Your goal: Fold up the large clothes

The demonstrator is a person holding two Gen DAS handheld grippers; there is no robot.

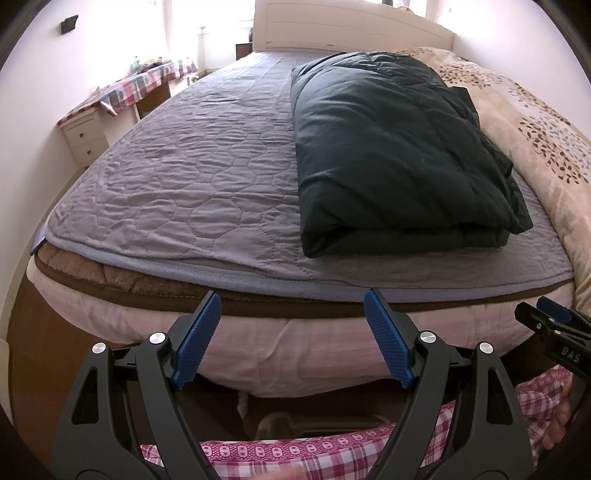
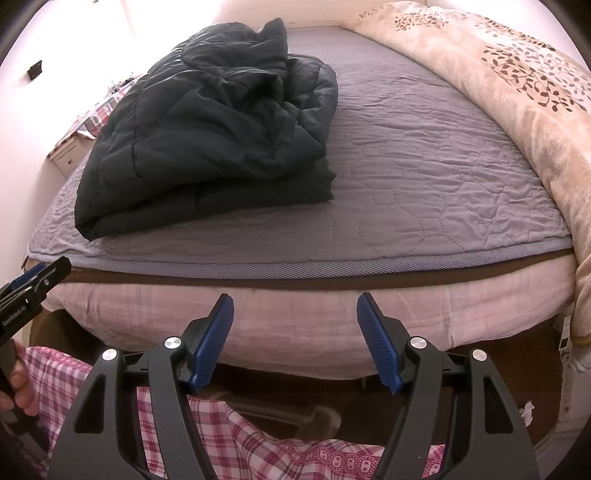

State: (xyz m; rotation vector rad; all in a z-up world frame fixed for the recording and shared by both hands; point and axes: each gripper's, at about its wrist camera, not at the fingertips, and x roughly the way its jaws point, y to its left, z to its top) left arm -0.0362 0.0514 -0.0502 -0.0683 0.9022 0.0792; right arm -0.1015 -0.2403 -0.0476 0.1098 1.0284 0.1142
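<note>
A dark padded jacket (image 1: 391, 155) lies folded in a thick bundle on the grey quilted bed cover (image 1: 177, 177). It also shows in the right wrist view (image 2: 207, 147), at the left of the bed cover (image 2: 424, 166). My left gripper (image 1: 293, 306) is open and empty, held off the foot of the bed, below and left of the jacket. My right gripper (image 2: 295, 308) is open and empty, also off the foot of the bed, right of the jacket. The right gripper also shows at the right edge of the left wrist view (image 1: 550, 321), and the left gripper at the left edge of the right wrist view (image 2: 33, 284).
A beige leaf-patterned duvet (image 2: 517, 92) is piled along the bed's right side. A headboard (image 1: 351, 26) stands at the far end. A white desk with a checked cloth (image 1: 122, 92) stands left of the bed. The person's pink checked trousers (image 2: 258, 443) are below the grippers.
</note>
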